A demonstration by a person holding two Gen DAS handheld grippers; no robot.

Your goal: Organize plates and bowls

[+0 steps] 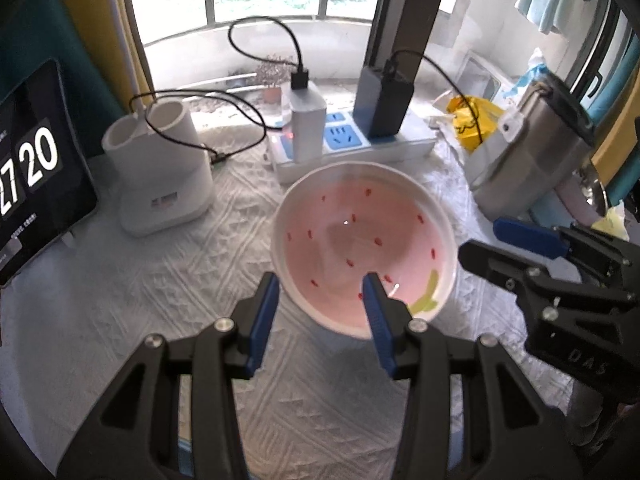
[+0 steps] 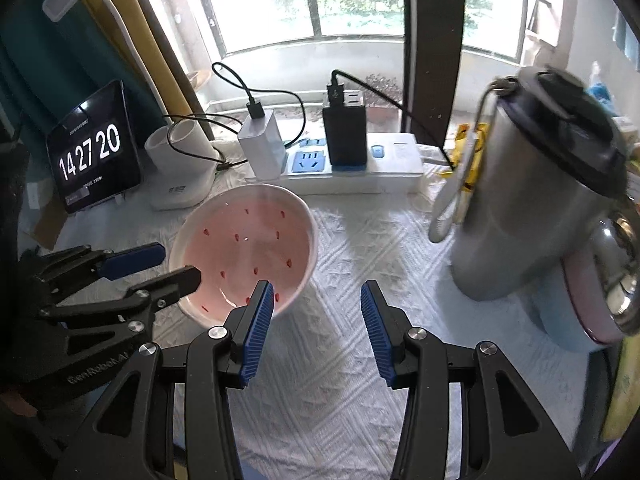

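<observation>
Pink bowl [image 1: 362, 250] with red seed marks and a white rim sitting centre frame in the left wrist view, on the white textured tablecloth [image 1: 160, 288], just in front of the white power strip [image 1: 352, 148]. Left gripper [image 1: 322, 294] hovering low over the bowl's near rim, blue pads [image 1: 262, 320] parted at a moderate gap, one either side of the rim, whether touching cannot be told. Right gripper [image 2: 316, 308] lower centre in its own view, fingers moderately apart over bare cloth, nothing between them, bowl just off its left pad. Over at upper left, tablet clock [image 2: 94, 148] leaning upright, white two-cup holder [image 2: 182, 160] beside it. Steel tumbler [image 2: 536, 192] with black lid standing tall at the right, well apart from the bowl
</observation>
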